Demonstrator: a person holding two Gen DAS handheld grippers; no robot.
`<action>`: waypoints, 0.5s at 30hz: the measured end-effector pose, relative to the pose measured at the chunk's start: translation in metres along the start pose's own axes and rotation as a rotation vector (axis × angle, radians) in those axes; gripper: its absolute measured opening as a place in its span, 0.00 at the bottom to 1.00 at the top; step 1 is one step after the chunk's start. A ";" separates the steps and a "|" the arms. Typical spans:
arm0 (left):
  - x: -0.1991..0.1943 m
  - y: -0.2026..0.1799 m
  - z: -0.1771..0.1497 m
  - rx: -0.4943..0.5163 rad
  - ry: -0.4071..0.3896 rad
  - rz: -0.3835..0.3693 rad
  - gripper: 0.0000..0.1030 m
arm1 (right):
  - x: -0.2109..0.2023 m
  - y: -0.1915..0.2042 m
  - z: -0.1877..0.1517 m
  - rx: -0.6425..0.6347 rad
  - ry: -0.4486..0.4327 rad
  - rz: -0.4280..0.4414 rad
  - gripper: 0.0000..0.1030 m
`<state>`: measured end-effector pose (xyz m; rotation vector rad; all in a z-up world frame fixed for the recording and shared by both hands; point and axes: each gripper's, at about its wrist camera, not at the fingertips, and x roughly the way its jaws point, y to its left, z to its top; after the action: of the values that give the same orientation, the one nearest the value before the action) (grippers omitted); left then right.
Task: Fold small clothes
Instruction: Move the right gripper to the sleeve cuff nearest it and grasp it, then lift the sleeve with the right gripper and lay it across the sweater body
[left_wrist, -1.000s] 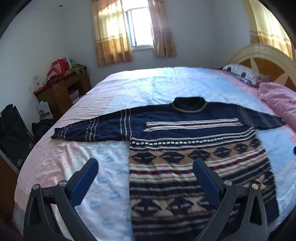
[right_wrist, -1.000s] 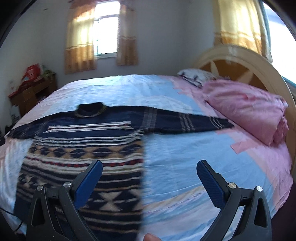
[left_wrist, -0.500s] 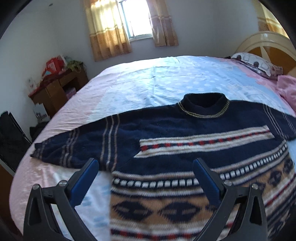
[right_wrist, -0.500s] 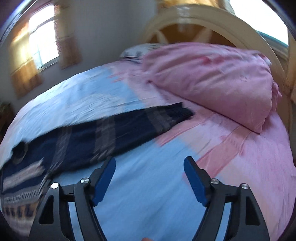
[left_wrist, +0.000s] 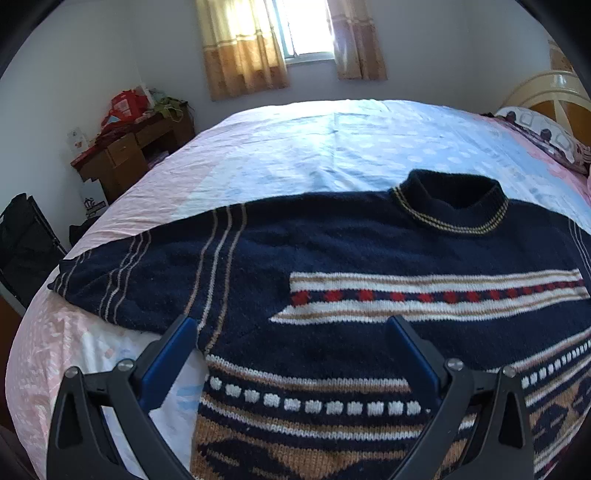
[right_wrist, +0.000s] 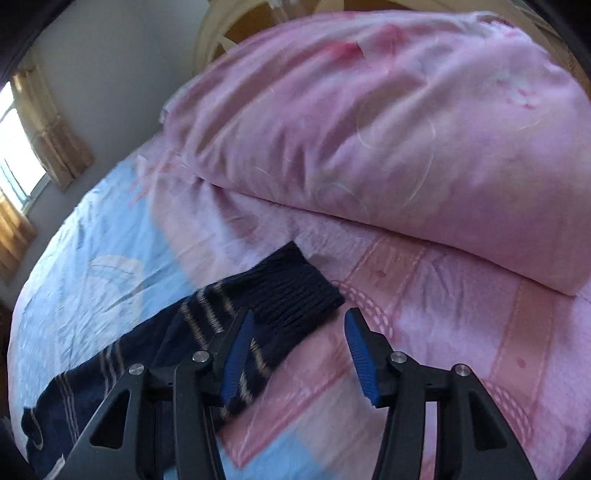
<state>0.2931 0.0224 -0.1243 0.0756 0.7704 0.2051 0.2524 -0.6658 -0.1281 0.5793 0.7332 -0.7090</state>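
- Sweater (left_wrist: 369, 266): navy knit with cream, tan and red pattern bands, striped collar; lies flat, front up, sleeves spread, on the bed (left_wrist: 314, 147).
- Sleeve cuff (right_wrist: 295, 288): ribbed navy end of the sweater's sleeve, lying on the pink part of the sheet, near the pink quilt (right_wrist: 388, 129).
- Left hand-held gripper (left_wrist: 291, 332): blue-padded jaws spread wide, holding nothing; hovers over the sweater near the armpit of the outstretched sleeve.
- Right hand-held gripper (right_wrist: 299, 336): jaws parted at a moderate gap, nothing held; one finger overlaps the sleeve just behind the cuff, the other is over bare sheet.
- Wooden dresser (left_wrist: 129, 155): cluttered top, beside the bed.
- Window (left_wrist: 306, 33): tan curtains at either side.
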 end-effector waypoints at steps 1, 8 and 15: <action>0.002 0.001 0.002 -0.004 -0.002 -0.002 1.00 | 0.004 -0.002 0.001 0.010 0.006 -0.019 0.51; 0.014 -0.007 -0.004 -0.003 0.025 -0.020 1.00 | 0.029 0.010 0.010 -0.032 0.011 -0.031 0.10; 0.013 -0.008 -0.010 -0.009 0.060 -0.084 1.00 | 0.004 0.052 0.003 -0.141 -0.044 0.024 0.07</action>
<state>0.2964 0.0170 -0.1412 0.0285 0.8310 0.1314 0.2948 -0.6369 -0.1181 0.4418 0.7274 -0.6402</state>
